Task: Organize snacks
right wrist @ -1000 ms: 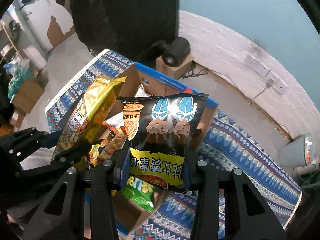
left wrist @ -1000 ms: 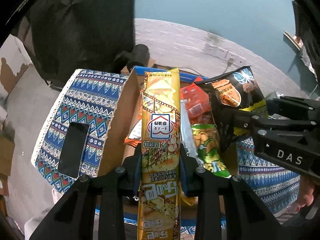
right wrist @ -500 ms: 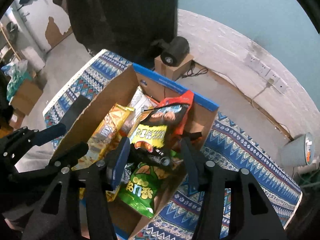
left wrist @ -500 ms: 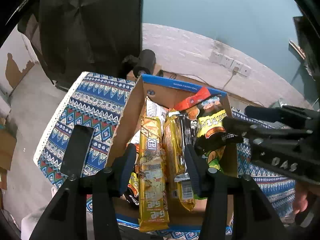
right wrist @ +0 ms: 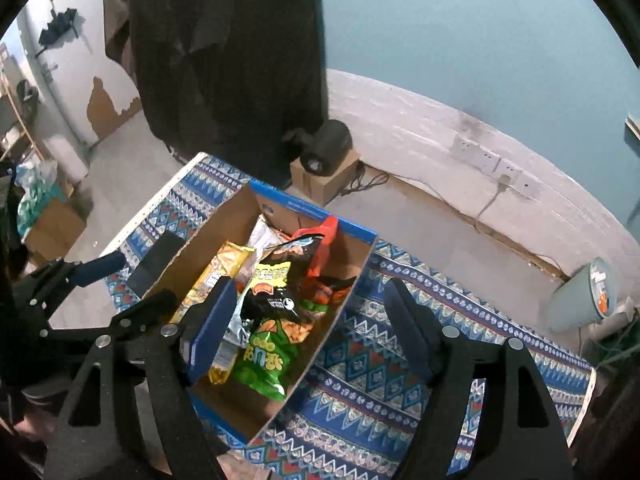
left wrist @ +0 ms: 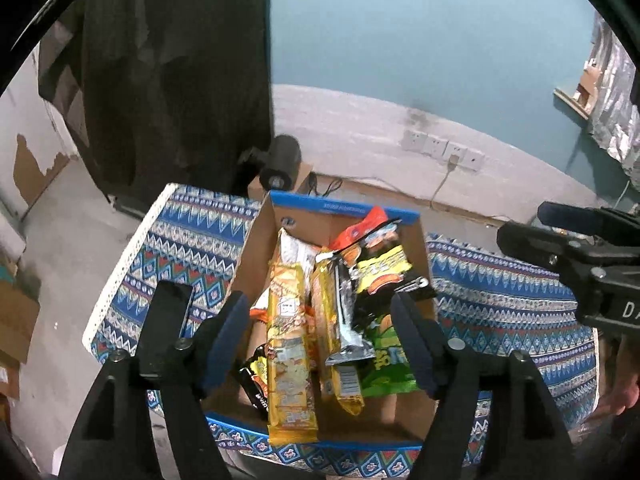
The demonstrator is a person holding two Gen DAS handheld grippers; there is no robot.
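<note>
A cardboard box with blue edges sits on a patterned cloth and holds several snack packs. A long yellow pack lies lengthwise in it, with a black and yellow bag and a green bag beside it. My left gripper hangs above the box, jaws opening, nothing pressed between its pads. Higher over the box's right side, my right gripper also has its jaws opening and holds nothing. Each gripper shows in the other's view: right gripper, left gripper.
The patterned blue cloth spreads under and around the box. A black phone lies on the cloth left of the box. A dark cylinder on a small carton stands behind it, and a pale bucket at the far right.
Both grippers let go of their packs: the long yellow pack and the black and yellow bag dropped into the box. Both grippers opened and rose away from the box.
</note>
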